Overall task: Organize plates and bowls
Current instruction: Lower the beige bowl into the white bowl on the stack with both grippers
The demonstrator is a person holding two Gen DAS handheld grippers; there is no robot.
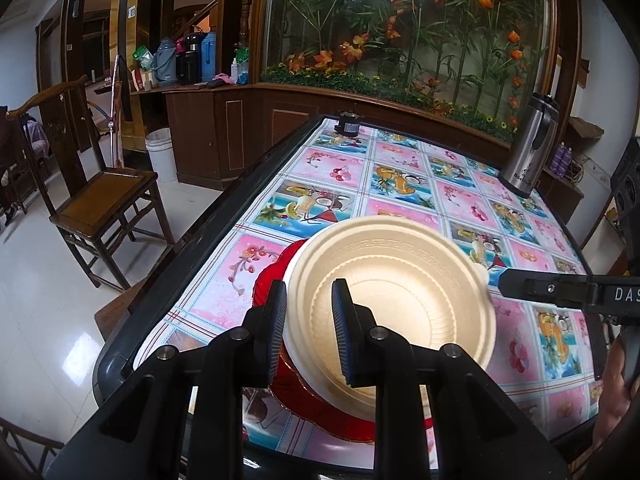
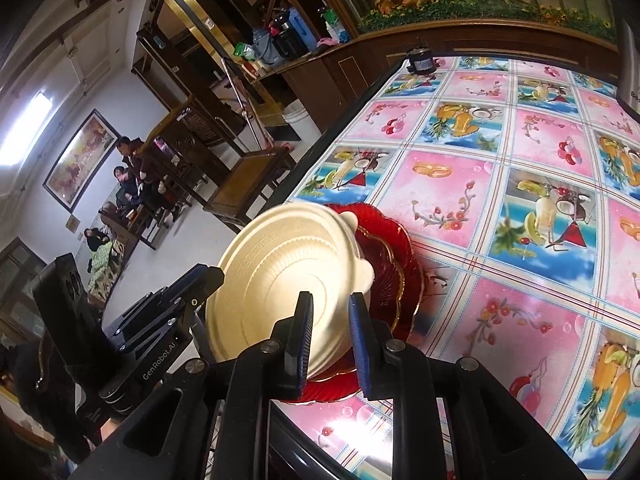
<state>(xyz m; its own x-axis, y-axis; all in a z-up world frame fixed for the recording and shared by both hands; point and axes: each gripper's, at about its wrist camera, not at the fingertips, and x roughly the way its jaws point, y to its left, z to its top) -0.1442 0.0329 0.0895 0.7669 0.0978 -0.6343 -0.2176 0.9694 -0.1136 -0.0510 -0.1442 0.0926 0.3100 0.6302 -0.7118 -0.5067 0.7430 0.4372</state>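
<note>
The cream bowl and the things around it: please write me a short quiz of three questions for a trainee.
1. True or false: nothing lies under the cream bowl.
2. In the left wrist view, what stands near the far right edge of the table? A) a metal flask B) a stack of cups C) a frying pan
3. Fill in: the left gripper grips the bowl by its ____.

Key: 1. False, a red plate lies under it. 2. A. 3. rim.
</note>
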